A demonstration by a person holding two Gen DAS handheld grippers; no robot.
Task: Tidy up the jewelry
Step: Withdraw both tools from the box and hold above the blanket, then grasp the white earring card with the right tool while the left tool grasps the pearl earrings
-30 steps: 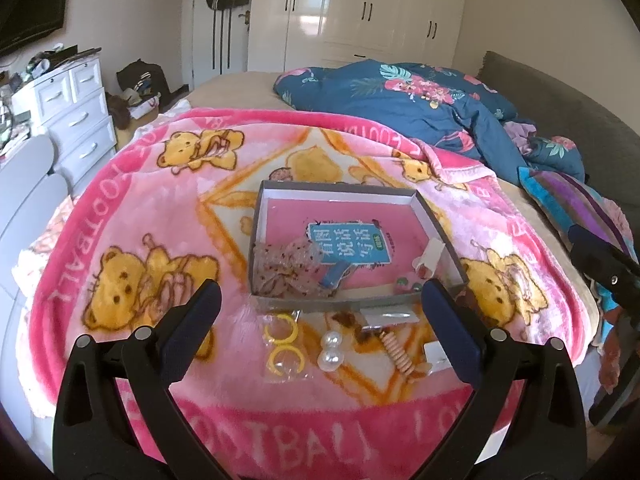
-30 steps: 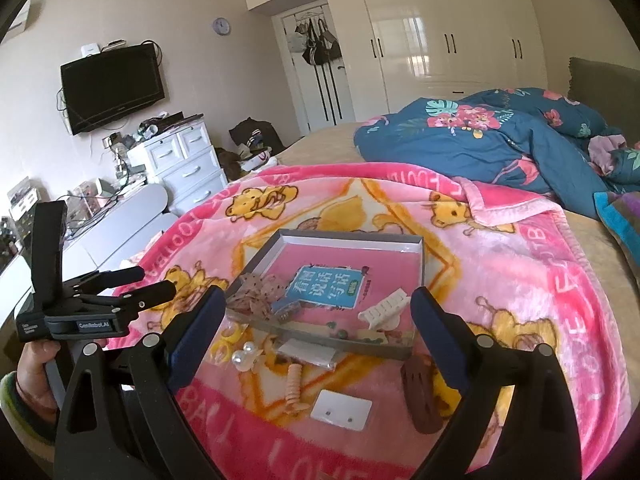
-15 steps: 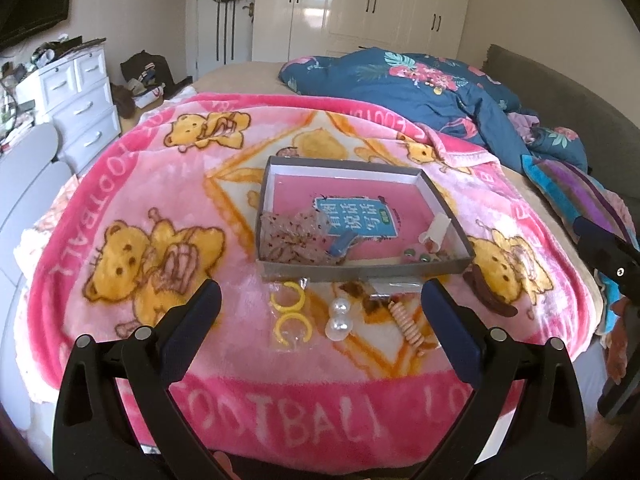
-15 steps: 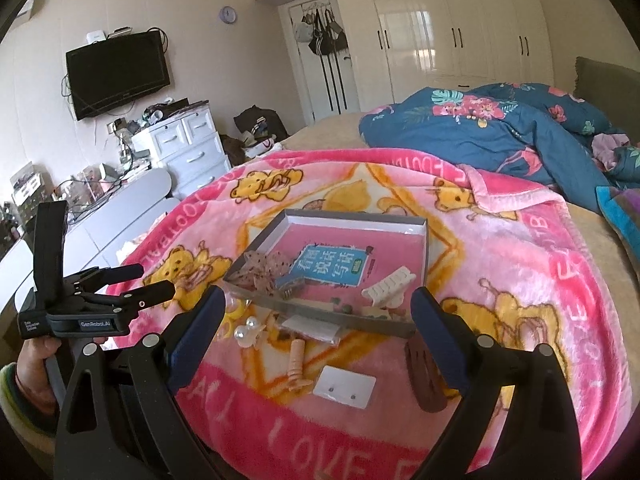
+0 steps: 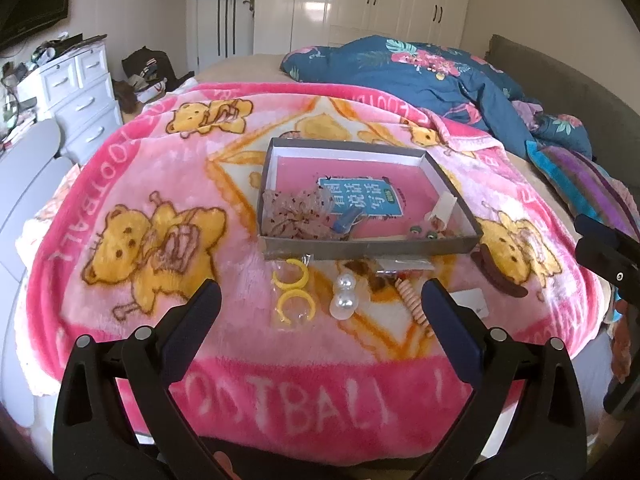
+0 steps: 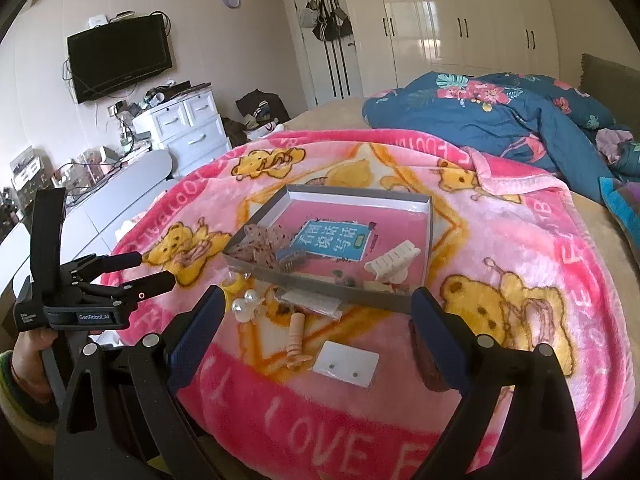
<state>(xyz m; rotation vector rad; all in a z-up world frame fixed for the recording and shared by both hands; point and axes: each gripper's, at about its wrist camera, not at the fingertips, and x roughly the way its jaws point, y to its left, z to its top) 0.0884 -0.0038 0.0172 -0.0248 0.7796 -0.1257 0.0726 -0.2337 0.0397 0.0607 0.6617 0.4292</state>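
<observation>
A shallow grey box lies on the pink bear blanket, holding a lacy brown scrunchie, a blue clip and a white claw clip. In front of it lie yellow rings in a clear bag, pearl earrings, a pink spiral tie, a white stud card and a brown clip. My left gripper hovers open near the blanket's front edge, nothing between its fingers. My right gripper is likewise open and holds nothing. A hand holds the left gripper.
A blue floral duvet is bunched at the bed's far right, with a striped cloth beside it. White drawers and a grey board stand left of the bed. Wardrobes line the back wall.
Both grippers have drawn back and risen from the box, so more of the blanket's near edge shows. The jewelry and box have not moved. Both stay open.
</observation>
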